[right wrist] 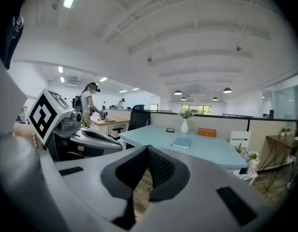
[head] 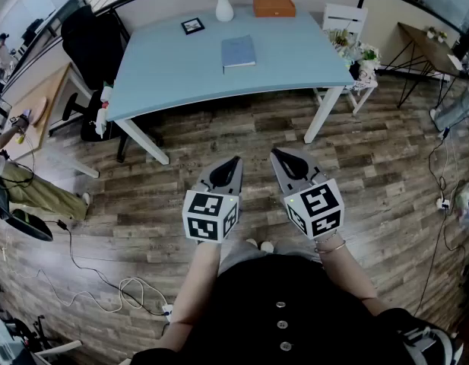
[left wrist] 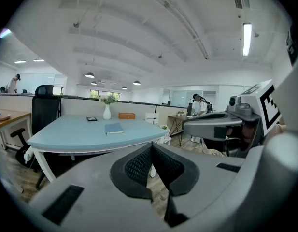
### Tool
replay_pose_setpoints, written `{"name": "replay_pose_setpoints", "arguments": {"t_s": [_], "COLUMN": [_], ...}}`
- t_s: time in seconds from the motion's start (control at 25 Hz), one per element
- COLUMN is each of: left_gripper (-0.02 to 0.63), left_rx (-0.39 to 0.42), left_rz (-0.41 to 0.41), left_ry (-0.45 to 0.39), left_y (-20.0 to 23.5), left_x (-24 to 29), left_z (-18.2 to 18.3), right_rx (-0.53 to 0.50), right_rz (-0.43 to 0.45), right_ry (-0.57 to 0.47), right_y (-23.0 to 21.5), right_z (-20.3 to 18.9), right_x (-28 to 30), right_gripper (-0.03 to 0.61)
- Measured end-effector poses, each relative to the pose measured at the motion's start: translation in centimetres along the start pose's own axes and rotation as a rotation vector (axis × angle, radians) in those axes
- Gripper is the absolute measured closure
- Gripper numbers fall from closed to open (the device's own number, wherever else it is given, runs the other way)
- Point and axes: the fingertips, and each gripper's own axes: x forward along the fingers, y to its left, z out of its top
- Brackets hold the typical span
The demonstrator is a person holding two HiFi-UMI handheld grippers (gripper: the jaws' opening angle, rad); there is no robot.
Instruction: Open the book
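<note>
A closed pale-blue book [head: 239, 52] lies flat near the middle of the light-blue table [head: 166, 82]. It also shows far ahead as the book [left wrist: 113, 128] in the left gripper view and the book [right wrist: 181, 142] in the right gripper view. My left gripper [head: 233, 161] and right gripper [head: 277, 153] hang side by side over the wooden floor, well short of the table, both pointing toward it. Each has its jaws shut tip to tip with nothing between them, as seen at the left gripper [left wrist: 151, 146] and right gripper [right wrist: 148, 148].
On the table's far side stand a white vase [head: 224, 7], an orange box [head: 274, 7] and a small black frame [head: 192, 26]. A black office chair [head: 90, 44] is at its left, a white chair [head: 344, 17] and flower stand [head: 361, 58] at its right. Cables [head: 105, 280] cross the floor.
</note>
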Motion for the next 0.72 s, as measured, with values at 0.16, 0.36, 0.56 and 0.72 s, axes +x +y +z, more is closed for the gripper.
{"name": "replay_pose_setpoints", "arguments": {"t_s": [0.16,0.36,0.56,0.72], "left_gripper": [0.603,0.601,0.601,0.601], "left_rx": [0.003,-0.009,-0.006,-0.002], "left_rz": [-0.013,-0.014,-0.002,0.0], "left_ry": [0.015,0.025,0.039,0.052], "left_y": [-0.68,-0.8,-0.6,-0.84], "left_x": [0.45,0.69,0.9,1.06], "left_z": [-0.37,-0.72,-0.74,-0.88], "right_rx": [0.027,0.03,0.058,0.071], "right_rz": [0.025,0.045,0.057,0.063], "right_ry": [0.006,0.008,0.003,-0.002], "right_y": [0.11,0.49,0.37,0.04], "right_z": [-0.74,-0.83,-0.85,-0.75], "right_x": [-0.02,0.03,0.29,0.21], "right_gripper": [0.578,0.578,0.578,0.577]}}
